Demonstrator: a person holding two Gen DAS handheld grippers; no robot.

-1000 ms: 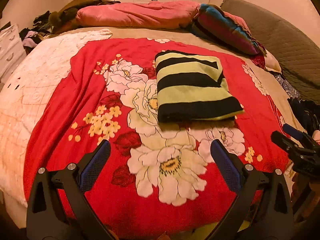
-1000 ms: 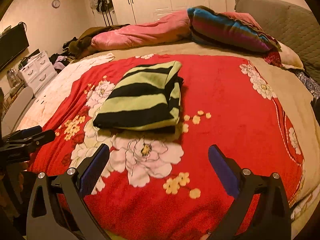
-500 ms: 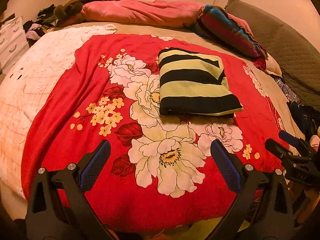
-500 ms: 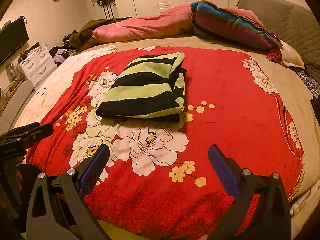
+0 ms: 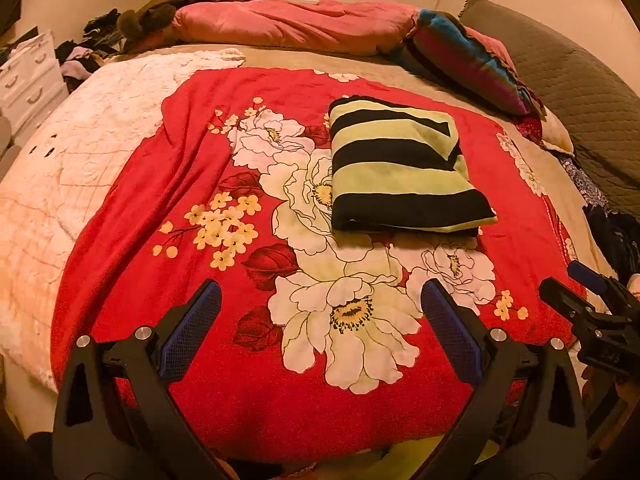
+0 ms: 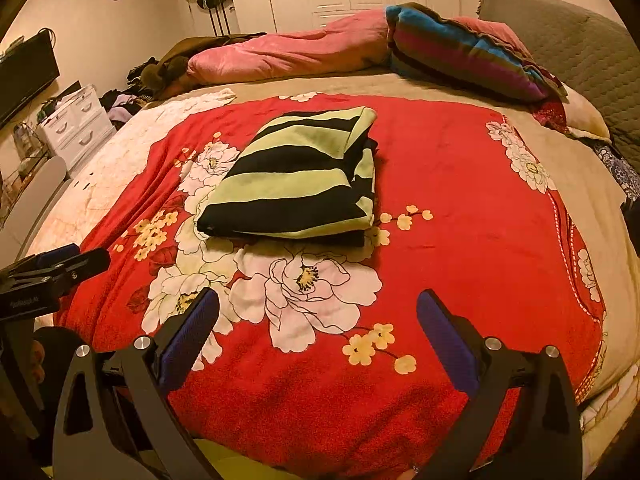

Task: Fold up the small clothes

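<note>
A green-and-black striped garment (image 5: 400, 168) (image 6: 300, 184) lies folded into a neat rectangle on the red floral blanket (image 5: 160, 184) (image 6: 460, 200). My left gripper (image 5: 320, 300) hangs open over the blanket's near edge, well short of the garment, with nothing between its blue pads. My right gripper (image 6: 318, 312) is open too, equally far back and empty. In each wrist view the other gripper shows at the side: the right one (image 5: 580, 300) at the right edge, the left one (image 6: 60, 264) at the left edge.
A pink duvet (image 5: 296, 24) and a striped blanket roll (image 5: 468, 60) lie along the far side of the bed. A grey quilted headboard (image 6: 580, 48) stands at right. White drawers (image 6: 76, 124) and piled clothes sit by the bed's left; wardrobes line the back wall.
Both grippers have drawn back and risen from the bed, so the folded garment looks smaller and farther away. Both have stayed open. The garment has not moved.
</note>
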